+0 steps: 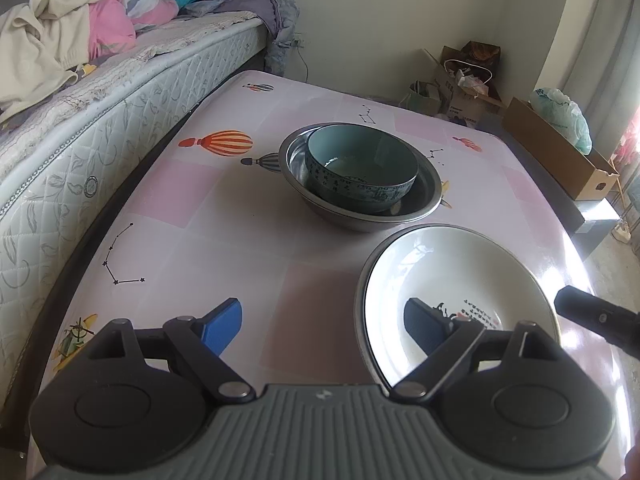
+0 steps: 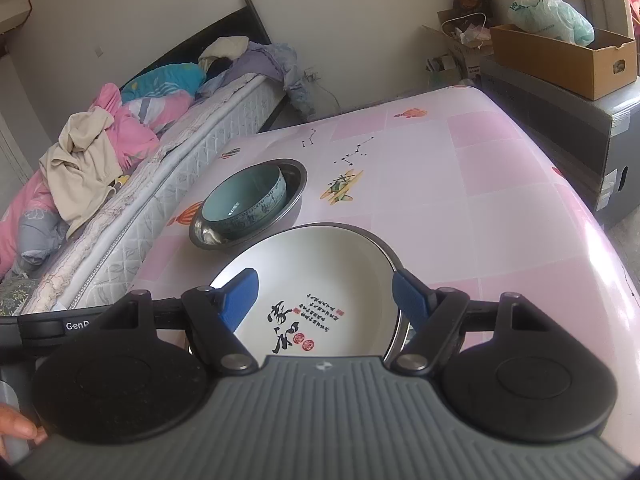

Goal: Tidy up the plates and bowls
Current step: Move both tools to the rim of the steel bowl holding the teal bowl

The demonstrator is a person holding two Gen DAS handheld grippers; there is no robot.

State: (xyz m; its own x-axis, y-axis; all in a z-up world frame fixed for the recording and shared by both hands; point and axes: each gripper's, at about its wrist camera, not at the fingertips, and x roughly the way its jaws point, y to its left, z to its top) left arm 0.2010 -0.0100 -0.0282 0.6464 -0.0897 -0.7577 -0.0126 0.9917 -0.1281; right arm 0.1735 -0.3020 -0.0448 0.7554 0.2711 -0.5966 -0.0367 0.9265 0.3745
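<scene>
Straddling white plate (image 2: 320,280) rim, right jaws wide | left jaws wide, beside plate

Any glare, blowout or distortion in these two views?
Left wrist view: window light blows out the table edge at right, with sheen on the white plate; fisheye bows the mattress. Right wrist view: a bright patch on the plate, clipped highlights top right.

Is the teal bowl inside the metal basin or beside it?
Inside: the teal ceramic bowl sits upright within the steel basin's rim, apparently empty.
</scene>
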